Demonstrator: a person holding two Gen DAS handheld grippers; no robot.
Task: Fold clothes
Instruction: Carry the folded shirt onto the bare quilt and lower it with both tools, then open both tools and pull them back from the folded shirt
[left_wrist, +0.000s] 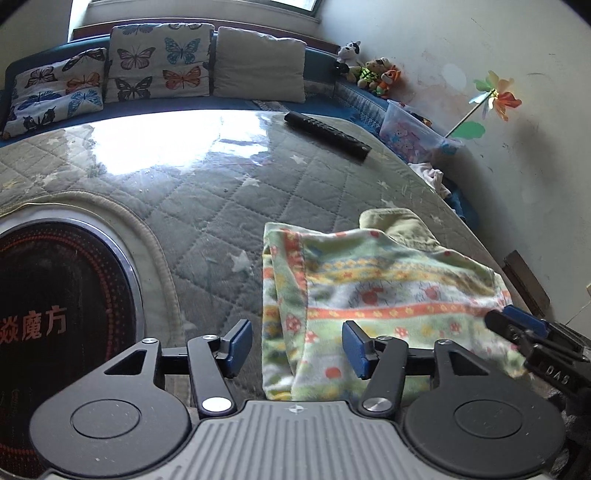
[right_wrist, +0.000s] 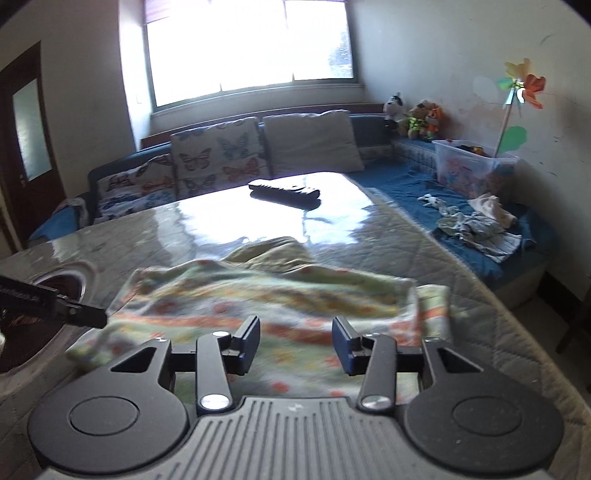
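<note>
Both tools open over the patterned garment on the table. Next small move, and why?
Probably lower the left tool onto the garment's near-left edge and close. Both tools are open and hold nothing; the right tool hovers above the cloth. The garment lies partly folded, a yellow-green layer showing at its far side, so another fold needs a pinched edge.

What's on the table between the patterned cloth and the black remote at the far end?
Nothing. Between the patterned cloth and the black remote there is only bare quilted table cover under glare; both wrist views show it.

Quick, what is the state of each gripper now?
Left gripper: open, holding nothing, above the green patterned fleece garment.
Right gripper: open, holding nothing, above that garment.
</note>
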